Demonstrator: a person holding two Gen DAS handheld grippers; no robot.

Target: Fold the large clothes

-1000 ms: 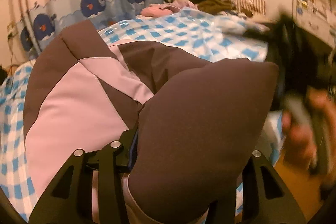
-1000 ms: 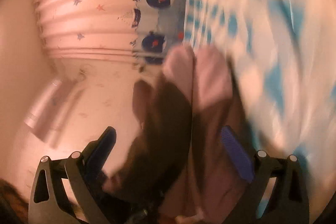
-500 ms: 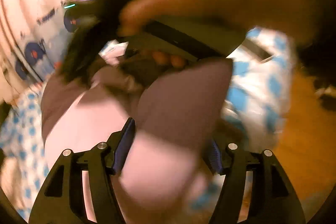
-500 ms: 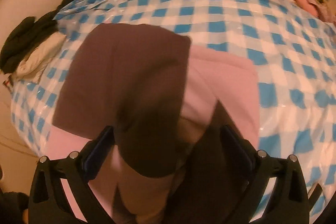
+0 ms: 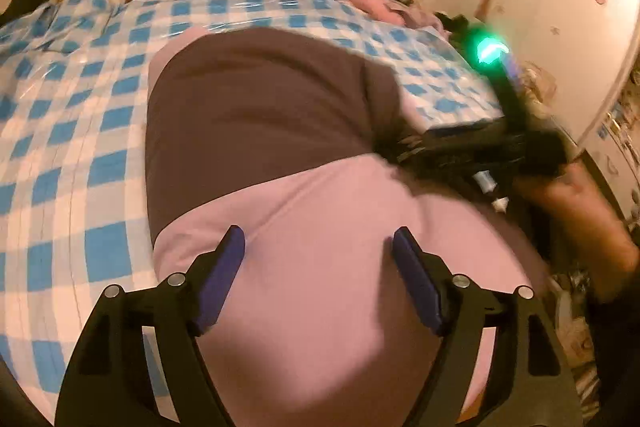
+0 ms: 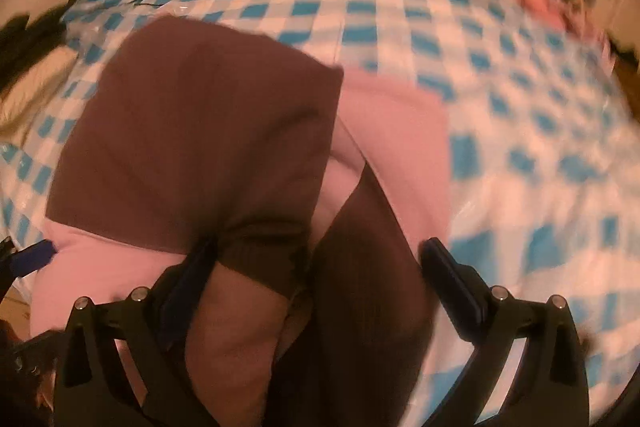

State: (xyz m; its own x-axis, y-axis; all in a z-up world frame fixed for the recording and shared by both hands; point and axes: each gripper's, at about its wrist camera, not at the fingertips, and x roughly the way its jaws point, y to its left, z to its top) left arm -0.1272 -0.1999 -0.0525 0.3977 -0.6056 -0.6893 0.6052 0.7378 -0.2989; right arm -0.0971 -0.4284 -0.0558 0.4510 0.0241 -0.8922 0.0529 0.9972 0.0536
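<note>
Sweater (image 5: 280,155), brown and pink, now lies in a folded stack on the blue checked bed cover (image 5: 72,155); a second ago a brown flap was still lifted and pinched in the left gripper (image 5: 318,247). That flap is down now. Left gripper's jaws are opening, wide apart over the pink part with nothing pinched. Right gripper (image 6: 316,259) has swung from pointing at the curtain to looking down on the sweater; jaws spread, brown cuff and sleeve lie between them, pads don't seem to press, so likely released. Reads as one fold just finished. Right side looks lumpy and may need smoothing.
</note>
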